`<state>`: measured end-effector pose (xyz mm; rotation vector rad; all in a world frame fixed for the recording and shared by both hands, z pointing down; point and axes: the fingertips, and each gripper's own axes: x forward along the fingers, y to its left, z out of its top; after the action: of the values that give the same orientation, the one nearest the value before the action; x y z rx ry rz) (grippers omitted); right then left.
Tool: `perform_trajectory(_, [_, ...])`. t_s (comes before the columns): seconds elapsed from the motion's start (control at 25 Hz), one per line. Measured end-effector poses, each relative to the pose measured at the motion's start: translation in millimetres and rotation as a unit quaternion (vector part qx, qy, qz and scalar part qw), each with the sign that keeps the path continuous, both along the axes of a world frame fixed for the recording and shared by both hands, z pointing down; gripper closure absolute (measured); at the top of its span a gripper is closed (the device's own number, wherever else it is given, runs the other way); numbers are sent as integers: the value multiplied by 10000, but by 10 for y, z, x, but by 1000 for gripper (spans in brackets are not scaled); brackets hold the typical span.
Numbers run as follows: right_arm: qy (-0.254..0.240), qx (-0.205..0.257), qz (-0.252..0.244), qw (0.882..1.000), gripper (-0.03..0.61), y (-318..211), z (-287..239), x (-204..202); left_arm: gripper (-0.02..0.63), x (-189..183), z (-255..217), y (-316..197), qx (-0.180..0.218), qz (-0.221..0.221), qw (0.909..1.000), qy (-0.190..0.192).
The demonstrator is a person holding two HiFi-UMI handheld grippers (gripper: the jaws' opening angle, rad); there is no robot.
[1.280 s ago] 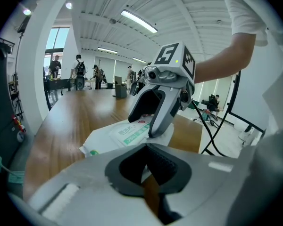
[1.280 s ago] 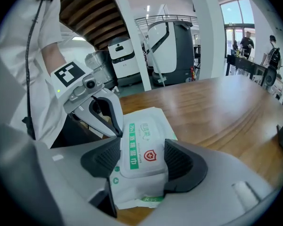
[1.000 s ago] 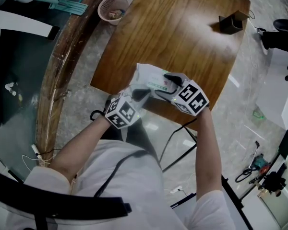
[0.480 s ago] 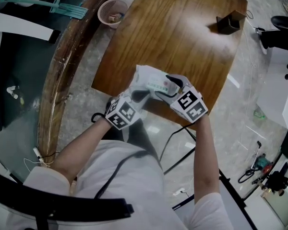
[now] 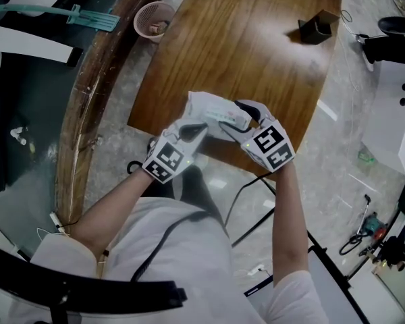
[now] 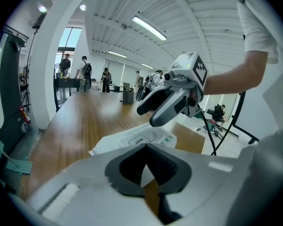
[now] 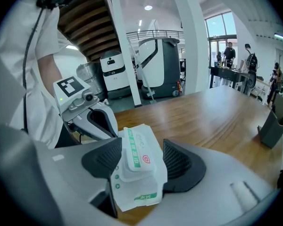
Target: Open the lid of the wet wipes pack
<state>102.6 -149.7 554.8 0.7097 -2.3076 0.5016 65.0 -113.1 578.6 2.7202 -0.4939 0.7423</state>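
Wooden worktop (image 5: 256,39) lies beneath. The wet wipes pack (image 5: 212,113) is held just over its near edge. Your left gripper (image 5: 192,131) has its jaws pinched on the pack's end seam. Your right gripper (image 5: 244,115) is nearer the lid (image 7: 135,153) and straddles it, jaws wide and just closing slightly, with no squeeze evident. The pack's long axis runs straight ahead between them. Since the earlier frame, pack and grippers sit slightly higher; the lid remains shut.

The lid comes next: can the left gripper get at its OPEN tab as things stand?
Probably yes: the tab faces up, uncovered, just past the left gripper's tips. The right gripper, whose jaws have just been closing with the pack between them, sits farther along the lid.
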Motion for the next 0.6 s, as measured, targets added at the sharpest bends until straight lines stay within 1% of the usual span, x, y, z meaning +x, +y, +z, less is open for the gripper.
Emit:
perform_trajectory(0.2, [-68,306,290,9991,299,-169,-95,97,611,2,-54,-57,34,-101,9999,64])
perform_trajectory(0.32, [-67,501,465,9976,320,-290,-137,143,611,-2,-67,-76,52,-112,9999,62])
perform_trajectory(0.44, [-71,556,625,9965,345,-361,-114,189,611,-13,-69,-96,61,-140,9999,60])
perform_trajectory(0.6, [-70,552,730,9958,348,-401,-54,216,611,-40,-62,-124,64,-162,9998,45])
